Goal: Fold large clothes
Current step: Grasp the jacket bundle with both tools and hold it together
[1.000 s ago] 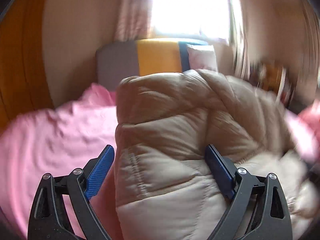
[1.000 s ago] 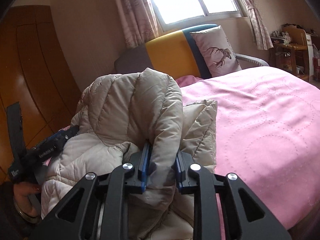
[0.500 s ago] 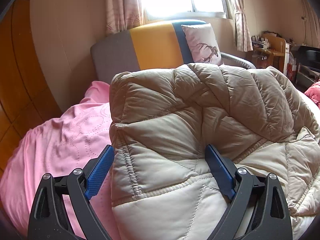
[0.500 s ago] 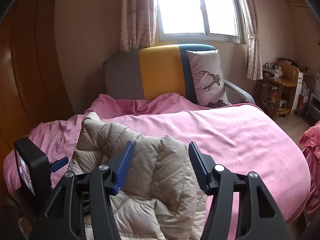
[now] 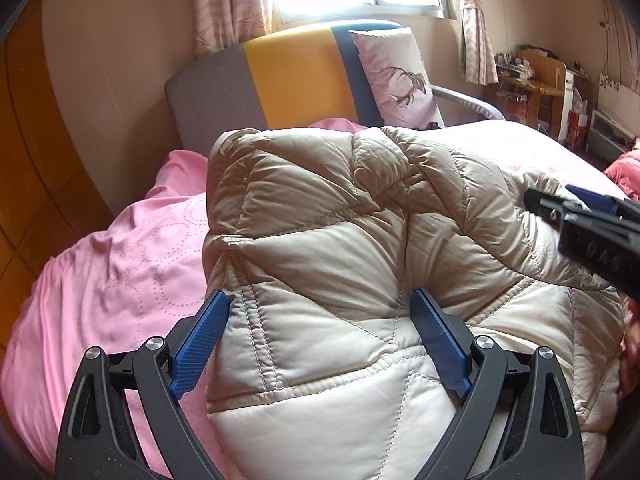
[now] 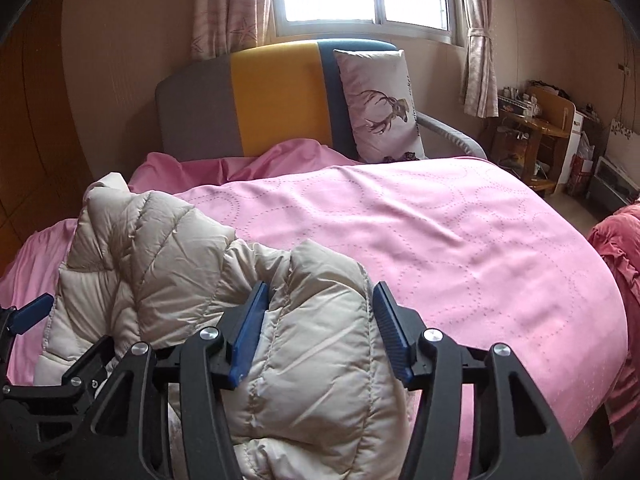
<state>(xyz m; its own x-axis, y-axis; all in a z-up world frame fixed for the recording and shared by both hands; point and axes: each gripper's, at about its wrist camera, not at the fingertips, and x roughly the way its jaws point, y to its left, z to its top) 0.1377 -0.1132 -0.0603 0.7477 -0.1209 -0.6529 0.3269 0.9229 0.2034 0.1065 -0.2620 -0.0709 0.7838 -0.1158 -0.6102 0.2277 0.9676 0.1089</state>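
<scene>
We see one beige quilted down jacket (image 5: 360, 280) on the pink bedspread (image 6: 440, 240), near its left edge; both the left gripper (image 5: 320, 340) and the right gripper (image 6: 320, 332) stand apart around its folds.

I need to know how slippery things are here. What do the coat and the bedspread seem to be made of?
Puffer coat: likely smooth nylon or polyester shell, slight sheen, stitched puffy panels suggest padded filling. Pink bedspread: matte woven fabric, perhaps cotton, with dotted stitched circles and soft creases.
</scene>
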